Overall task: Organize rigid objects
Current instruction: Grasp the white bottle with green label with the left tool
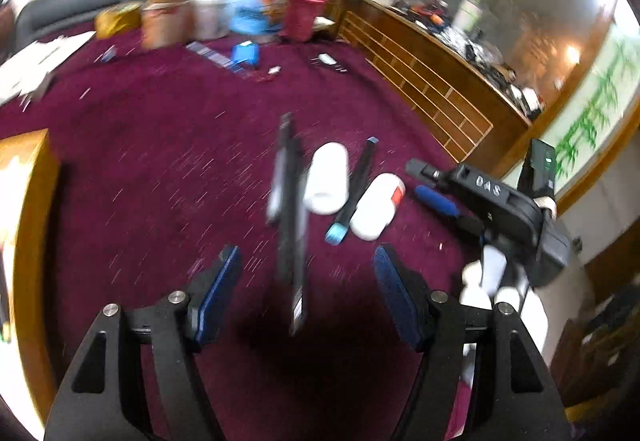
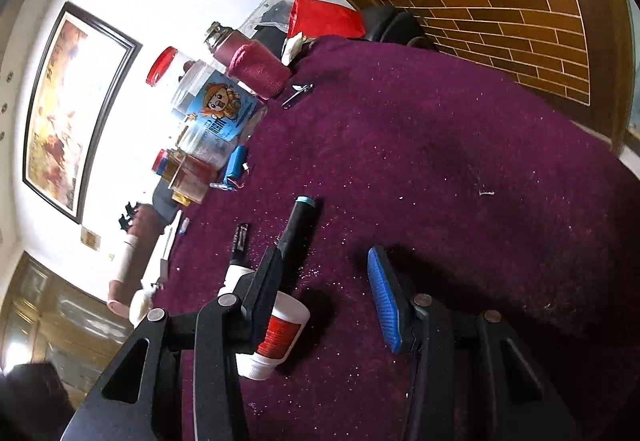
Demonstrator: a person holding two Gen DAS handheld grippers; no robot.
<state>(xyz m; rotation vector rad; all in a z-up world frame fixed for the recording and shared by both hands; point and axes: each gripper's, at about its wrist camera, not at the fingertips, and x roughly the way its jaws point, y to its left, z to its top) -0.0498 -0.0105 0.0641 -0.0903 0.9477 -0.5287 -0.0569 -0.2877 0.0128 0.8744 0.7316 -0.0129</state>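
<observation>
1. Your left tool (image 1: 308, 281) stands wide open above the maroon-covered worktop (image 1: 160, 145); its blue pads grip nothing.
2. Between those pads, in the left wrist view, a long dark stick-like object (image 1: 290, 217) appears blurred. You cannot tell from the frame whether it lies on the cloth or hangs above it.
3. Just beyond it lie a white bottle (image 1: 327, 177), a dark pen with a light-blue end (image 1: 352, 193) and a white bottle with a red label (image 1: 378, 205), side by side and close together.
4. A blue-handled item (image 1: 436, 201) lies to their right, near your right tool (image 1: 418, 167).
5. Your right tool (image 2: 324, 293) is also wide open and holds nothing; the red-label bottle (image 2: 280, 333) sits just beside its left finger (image 2: 266, 281), with the dark pen (image 2: 298, 229) beyond.
6. Jars and boxes (image 1: 240, 5) crowd the far edge.
</observation>
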